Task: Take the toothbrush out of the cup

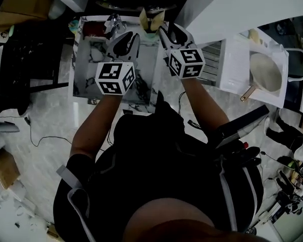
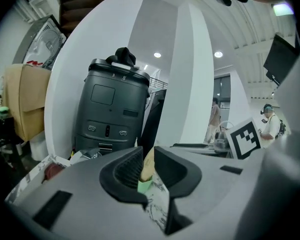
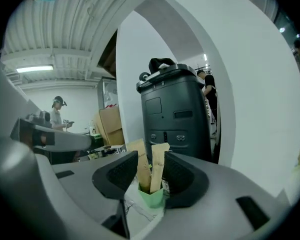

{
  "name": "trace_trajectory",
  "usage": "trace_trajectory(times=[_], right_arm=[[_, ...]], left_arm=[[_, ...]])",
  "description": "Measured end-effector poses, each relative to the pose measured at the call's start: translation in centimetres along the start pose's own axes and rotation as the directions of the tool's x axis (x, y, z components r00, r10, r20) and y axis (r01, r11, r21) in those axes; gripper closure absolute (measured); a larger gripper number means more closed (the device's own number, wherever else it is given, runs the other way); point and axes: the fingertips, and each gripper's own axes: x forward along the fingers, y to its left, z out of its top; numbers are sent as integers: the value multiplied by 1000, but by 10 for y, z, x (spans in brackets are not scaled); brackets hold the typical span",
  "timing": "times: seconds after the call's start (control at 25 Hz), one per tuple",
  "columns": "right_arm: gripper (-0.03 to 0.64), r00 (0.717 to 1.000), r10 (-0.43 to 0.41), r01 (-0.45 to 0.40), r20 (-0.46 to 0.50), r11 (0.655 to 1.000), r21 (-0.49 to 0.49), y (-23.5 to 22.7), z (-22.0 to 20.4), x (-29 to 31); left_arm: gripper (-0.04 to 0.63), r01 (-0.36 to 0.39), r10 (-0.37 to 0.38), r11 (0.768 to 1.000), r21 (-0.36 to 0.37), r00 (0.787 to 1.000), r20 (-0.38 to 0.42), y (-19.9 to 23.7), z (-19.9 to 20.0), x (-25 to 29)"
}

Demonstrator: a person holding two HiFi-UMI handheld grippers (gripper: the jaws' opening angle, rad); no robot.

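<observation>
cup (image 2: 145,185) mostly hidden behind left tool (image 2: 148,160)

Right gripper view: the base of the cup (image 3: 152,199) sits behind the body of the right gripper (image 3: 150,160). Both paper wrappers (image 3: 158,165) standing in the cup are closed, so we cannot see the toothbrush inside.

Left gripper view: we get only a green sliver of the cup, because the left gripper (image 2: 147,160) covers the rest. Above the cup just one tan wrapper edge shows.

Head view: the red object (image 1: 92,29) left of the cup is too small to identify. The marker cubes (image 1: 114,77), nearer us than the cup, hide both hands.
</observation>
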Motion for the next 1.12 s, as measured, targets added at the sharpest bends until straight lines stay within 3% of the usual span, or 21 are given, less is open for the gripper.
trace_trajectory(times=[0.28,0.76,0.92,1.12], right_arm=[[456,998,54,-54,-41,998,20,-15,-31,37],[458,987,141,-139,-79,990,32,-17,-60,75],[547,986,148,-146,-72,989,30,-15,-59,79],[566,989,135,-135,-58,991,11,-10,-49,78]], left_arm=[[534,-73,72,997,-18,997,-37,12,-21,20],[534,-129,127,991,-35,990,-58,21,-40,33],[534,-101,100,994,-35,994,-33,18,-35,30],[534,-74,74,997,-29,997,-27,17,-27,24]])
